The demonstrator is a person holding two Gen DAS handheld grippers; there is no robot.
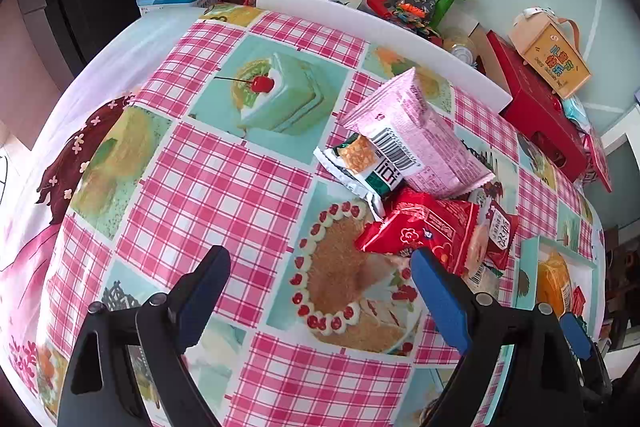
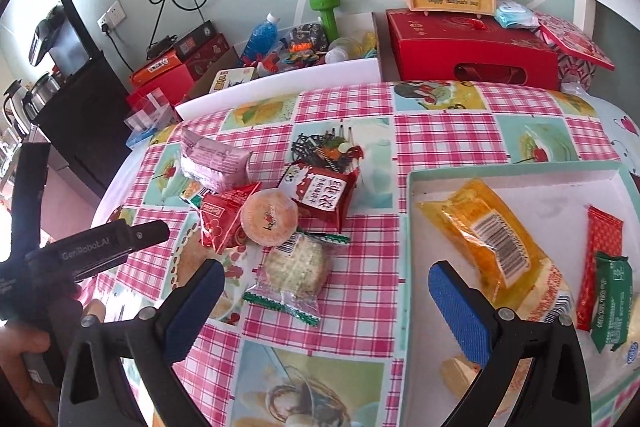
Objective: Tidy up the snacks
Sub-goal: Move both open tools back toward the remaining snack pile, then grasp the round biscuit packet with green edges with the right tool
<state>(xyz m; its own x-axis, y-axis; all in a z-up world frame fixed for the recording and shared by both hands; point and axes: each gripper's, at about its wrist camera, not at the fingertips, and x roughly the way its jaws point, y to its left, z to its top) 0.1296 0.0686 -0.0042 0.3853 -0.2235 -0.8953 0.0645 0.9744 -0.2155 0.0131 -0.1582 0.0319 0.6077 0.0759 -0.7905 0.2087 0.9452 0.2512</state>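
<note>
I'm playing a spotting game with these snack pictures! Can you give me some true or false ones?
1. The orange packet lies inside the white tray. True.
2. The pink packet is in the tray. False: it lies on the checked tablecloth, in the snack pile.
3. The right gripper squeezes a snack. False: its fingers are open and empty.
4. The left gripper is open. True.
5. A green dumbbell stands behind the table. True.

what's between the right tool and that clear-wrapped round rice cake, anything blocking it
Nothing visible. The right tool is open and empty, and the rice cake lies on bare tablecloth just ahead of its fingers, at the near edge of the snack pile. The open white box sits off to the right, with clear cloth between.
</note>
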